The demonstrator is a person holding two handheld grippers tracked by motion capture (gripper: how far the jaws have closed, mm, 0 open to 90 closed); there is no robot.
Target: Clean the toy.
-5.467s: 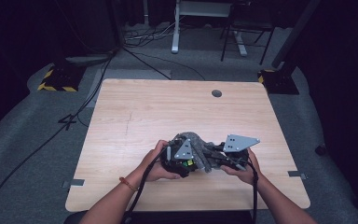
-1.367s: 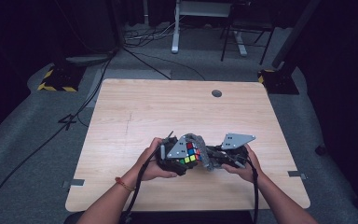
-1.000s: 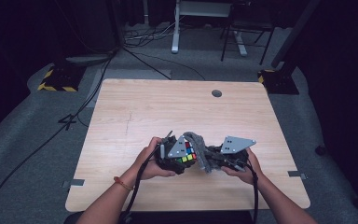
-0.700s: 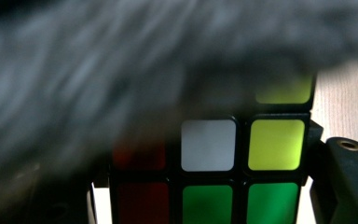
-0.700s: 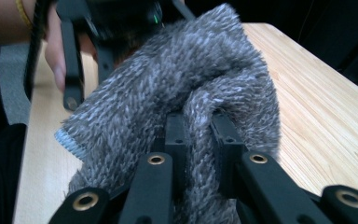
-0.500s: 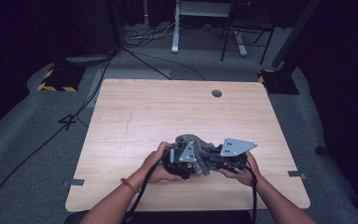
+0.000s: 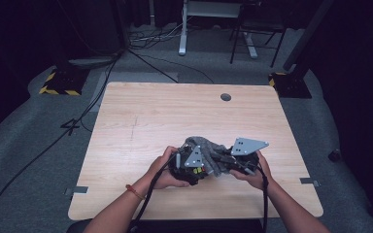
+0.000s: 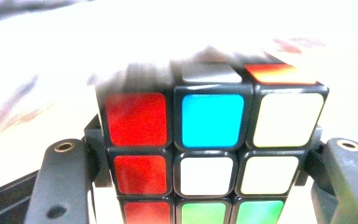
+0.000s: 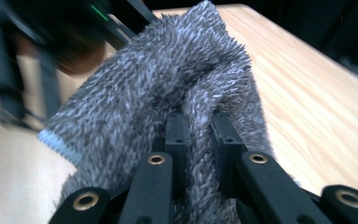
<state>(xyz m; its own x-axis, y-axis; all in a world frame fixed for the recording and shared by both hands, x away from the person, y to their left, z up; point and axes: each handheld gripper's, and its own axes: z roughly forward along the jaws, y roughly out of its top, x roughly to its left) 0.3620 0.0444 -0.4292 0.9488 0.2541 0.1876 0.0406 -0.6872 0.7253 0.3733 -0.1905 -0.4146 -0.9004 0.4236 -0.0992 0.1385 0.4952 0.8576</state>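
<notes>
Near centre of the table (image 7: 141, 111) — both hands together, grippers facing each other, left from the left side, right from the right.

Left gripper (image 8: 205, 158): jaws clamped on the puzzle cube (image 8: 209, 140), one pad on each side of it. In the left gripper view the facing side reads red down the left column, blue then white in the middle, white at the right, green along the bottom. In the high view the same gripper (image 7: 188, 167) sits under the left hand, and just a speck of cube colour peeks out below its grey plate.

Right gripper (image 9: 198, 135): jaws pinched shut on a fold of the grey fuzzy cloth (image 9: 168, 79), pile bunched between and around the pads. High view puts the cloth (image 7: 209, 153) draped between the two grippers, over the cube.

Change: a second or so back the cube's coloured face lay exposed to the overhead camera; now the cloth covers it almost fully. Cloth has come across onto the cube, while both hands stayed in about the same spot.

Reading — a wiping pass over the cube is under way, one face being rubbed. Cube probably needs turning for the remaining faces.
</notes>
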